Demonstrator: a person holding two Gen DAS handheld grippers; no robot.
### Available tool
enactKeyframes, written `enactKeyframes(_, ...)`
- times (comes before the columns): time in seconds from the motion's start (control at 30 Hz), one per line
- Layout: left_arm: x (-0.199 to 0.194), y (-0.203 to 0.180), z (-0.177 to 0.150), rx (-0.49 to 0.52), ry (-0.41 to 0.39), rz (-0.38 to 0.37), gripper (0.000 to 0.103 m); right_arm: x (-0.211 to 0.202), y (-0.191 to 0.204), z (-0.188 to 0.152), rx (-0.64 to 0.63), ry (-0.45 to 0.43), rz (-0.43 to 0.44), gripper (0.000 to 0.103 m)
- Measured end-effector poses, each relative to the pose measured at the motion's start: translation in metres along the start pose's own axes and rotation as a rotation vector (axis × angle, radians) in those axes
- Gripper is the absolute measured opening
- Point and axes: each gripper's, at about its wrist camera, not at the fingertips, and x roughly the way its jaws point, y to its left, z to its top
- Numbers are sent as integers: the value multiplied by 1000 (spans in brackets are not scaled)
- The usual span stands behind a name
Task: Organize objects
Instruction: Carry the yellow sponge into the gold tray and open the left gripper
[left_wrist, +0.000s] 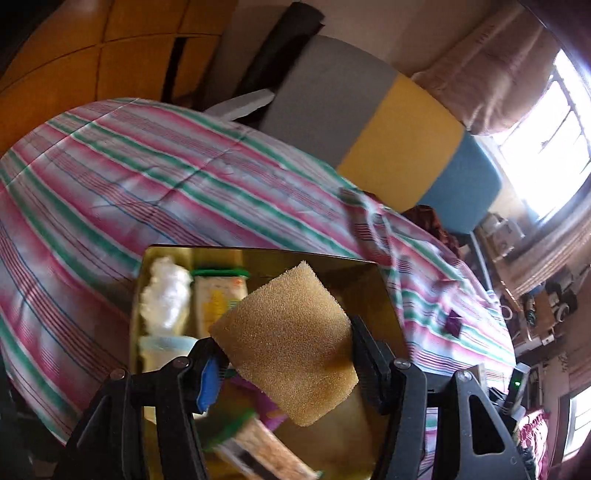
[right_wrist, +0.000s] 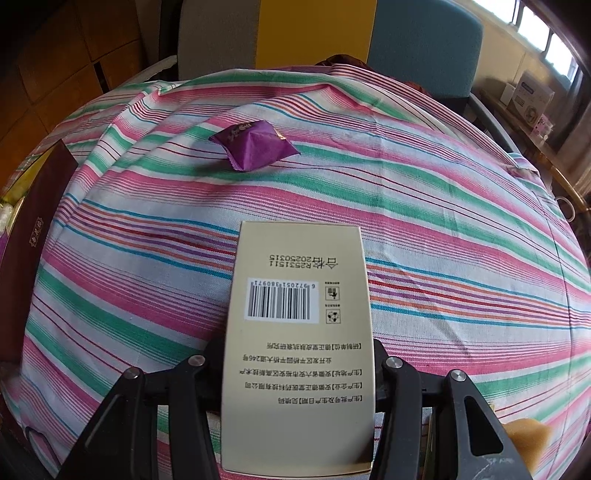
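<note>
A tan sponge (left_wrist: 291, 343), a purple packet (right_wrist: 255, 145), a cream barcoded box (right_wrist: 299, 347), pink-and-green striped cloth (right_wrist: 443, 229).

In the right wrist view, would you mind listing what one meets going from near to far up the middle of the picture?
right gripper shut on the cream box → striped cloth → purple packet → grey, yellow and blue chair back.
</note>
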Motion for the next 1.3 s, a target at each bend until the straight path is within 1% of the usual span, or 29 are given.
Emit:
enactKeyframes(0.13,18,8,3,-31,47,-7,61,0,0,-1,-7,0,-3,52)
enactKeyframes(0.2,35,1,4,-5,91,-19,61,1,0,-1,-7,0,-4,52)
enactKeyframes(0.23,44,-3,5,14,111,-13,61,1,1,-1,-8,0,-5,52)
enactKeyframes(0.33,70,-13,8,84,166,19,61,1,1,-1,-9,1,-6,52)
enactKeyframes(0.37,83,-16,9,114,188,50,61,1,1,-1,-10,1,-7,52)
enactKeyframes(0.47,108,-19,15,169,221,112,61,1,0,-2,-12,1,-8,52)
enactKeyframes(0.53,116,-21,16,193,226,126,61,1,0,-2,-11,1,-8,53)
enactKeyframes(0.57,122,-24,16,224,228,140,61,1,0,-2,-11,1,-8,53)
enactKeyframes(0.67,132,-29,15,264,245,186,63,1,1,-1,-11,0,-8,53)
enactKeyframes(0.73,137,-29,13,279,257,199,67,0,1,-1,-9,1,-9,53)
enactKeyframes(0.87,129,-28,13,269,245,194,73,0,1,0,-9,1,-10,53)
enactKeyframes(0.93,121,-29,14,265,229,183,80,0,2,0,-9,1,-9,53)
enactKeyframes(0.97,117,-30,15,265,220,179,81,0,2,0,-9,1,-9,53)
enactKeyframes(1.13,101,-29,17,259,185,209,82,-1,4,-1,-8,1,-9,53)
enactKeyframes(1.17,95,-28,17,255,172,215,82,-1,4,-1,-8,1,-9,53)
enactKeyframes(1.23,79,-31,17,269,119,213,82,-1,5,-1,-4,1,-13,53)
enactKeyframes(1.3,54,-38,7,299,57,237,82,-1,5,0,-6,1,-15,53)
